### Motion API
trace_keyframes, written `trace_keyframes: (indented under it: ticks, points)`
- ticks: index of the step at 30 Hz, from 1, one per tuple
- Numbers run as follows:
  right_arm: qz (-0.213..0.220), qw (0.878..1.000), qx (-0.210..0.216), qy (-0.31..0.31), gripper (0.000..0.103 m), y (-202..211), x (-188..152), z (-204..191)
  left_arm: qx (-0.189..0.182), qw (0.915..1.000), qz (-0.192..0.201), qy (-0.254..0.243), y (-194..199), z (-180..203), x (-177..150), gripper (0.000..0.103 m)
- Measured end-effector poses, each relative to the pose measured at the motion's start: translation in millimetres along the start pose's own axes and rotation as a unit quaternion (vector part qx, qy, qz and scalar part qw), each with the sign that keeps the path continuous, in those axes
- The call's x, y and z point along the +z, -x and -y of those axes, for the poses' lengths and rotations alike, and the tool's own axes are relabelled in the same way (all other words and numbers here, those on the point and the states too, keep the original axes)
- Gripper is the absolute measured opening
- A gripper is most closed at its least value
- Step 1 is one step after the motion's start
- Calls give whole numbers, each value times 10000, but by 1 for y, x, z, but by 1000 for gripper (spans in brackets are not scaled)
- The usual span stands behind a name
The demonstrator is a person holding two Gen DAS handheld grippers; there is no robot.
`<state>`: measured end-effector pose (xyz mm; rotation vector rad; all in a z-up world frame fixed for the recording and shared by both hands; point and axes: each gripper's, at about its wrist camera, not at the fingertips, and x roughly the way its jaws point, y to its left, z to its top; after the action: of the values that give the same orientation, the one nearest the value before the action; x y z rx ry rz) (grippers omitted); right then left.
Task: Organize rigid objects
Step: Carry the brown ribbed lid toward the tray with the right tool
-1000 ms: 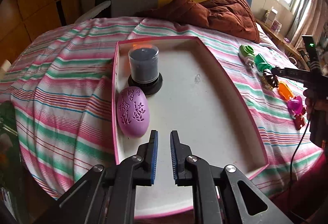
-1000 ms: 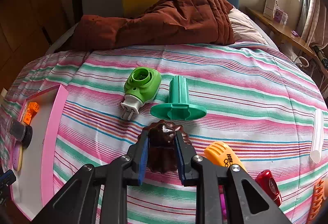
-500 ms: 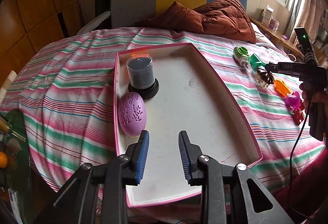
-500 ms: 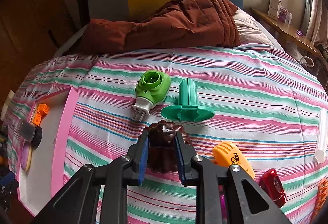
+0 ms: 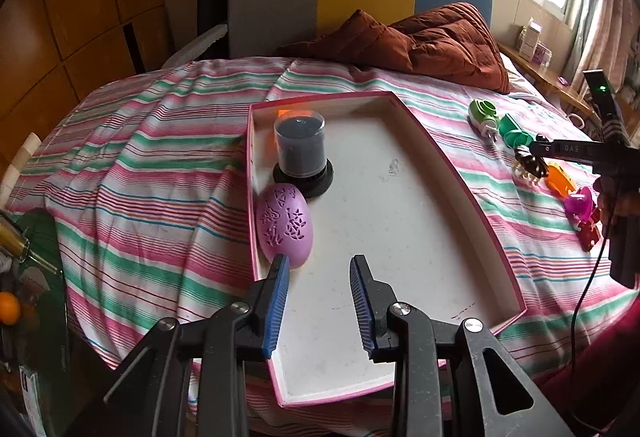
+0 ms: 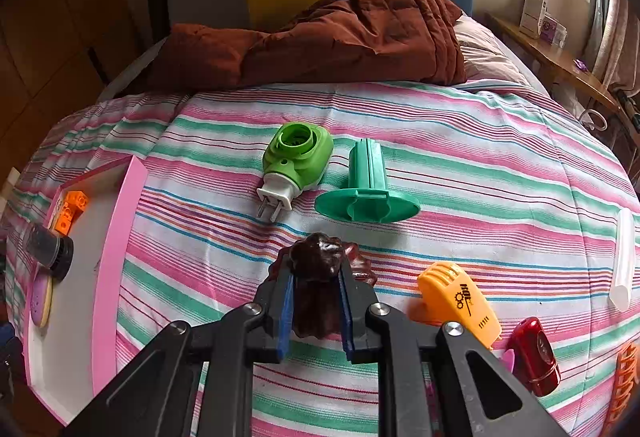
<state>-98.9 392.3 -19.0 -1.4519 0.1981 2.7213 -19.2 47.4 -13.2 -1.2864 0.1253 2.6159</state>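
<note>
My right gripper [image 6: 314, 291] is shut on a dark brown hair claw clip [image 6: 318, 265], held just above the striped bedspread; it also shows in the left wrist view [image 5: 530, 165]. My left gripper [image 5: 318, 277] is open and empty over the near end of the pink-rimmed white tray [image 5: 496, 237]. In the tray lie a purple egg-shaped case [image 5: 284, 225], a clear-lidded dark jar [image 5: 300, 151] and an orange brick [image 6: 70, 211]. On the bed lie a green plug-in [image 6: 296, 161], a teal spool [image 6: 366, 189], an orange clip [image 6: 460, 301] and a red piece [image 6: 534, 355].
A brown quilt [image 6: 340, 33] is heaped at the head of the bed. A white tube [image 6: 624, 261] lies at the right. A pink toy [image 5: 580, 203] sits by the right hand. A wooden shelf with boxes [image 6: 540, 17] runs under the window.
My left gripper has opened wider and pulled back toward the tray's near end. My right gripper has lifted the brown claw clip slightly off the bedspread.
</note>
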Motion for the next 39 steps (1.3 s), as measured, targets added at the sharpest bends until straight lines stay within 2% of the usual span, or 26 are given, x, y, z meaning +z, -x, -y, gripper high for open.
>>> trace_keyframes:
  ticks: [5, 9, 17, 23, 32, 34, 35, 36, 39]
  points:
    - [205, 9996, 90, 175, 18, 26, -4, -18, -6, 10000, 62, 11, 2, -4, 0, 35]
    - [295, 9986, 372, 241, 18, 42, -3, -37, -70, 9999, 57, 48, 0, -7, 0, 35]
    - [364, 9891, 1028, 989, 18, 55, 9, -119, -158, 9998, 61, 126, -1, -13, -2, 35]
    - [133, 9817, 1239, 1442, 17, 32, 17, -183, -213, 9994, 12, 274, -5, -24, -6, 35]
    - [-232, 9841, 1129, 1354, 18, -35, 37, -243, -209, 9986, -57, 489, -10, -39, -9, 35]
    - [-385, 9844, 1145, 1276, 25, -51, 42, -250, -216, 9983, -72, 532, -10, -40, -9, 35]
    - [-328, 9851, 1146, 1239, 28, -54, 44, -252, -212, 9983, -72, 539, -11, -42, -9, 35]
    - [-298, 9860, 1123, 1199, 35, -55, 47, -253, -202, 9983, -78, 538, -11, -42, -10, 35]
    - [-278, 9839, 1388, 1090, 44, -50, 50, -252, -202, 9981, -90, 573, -12, -44, -10, 35]
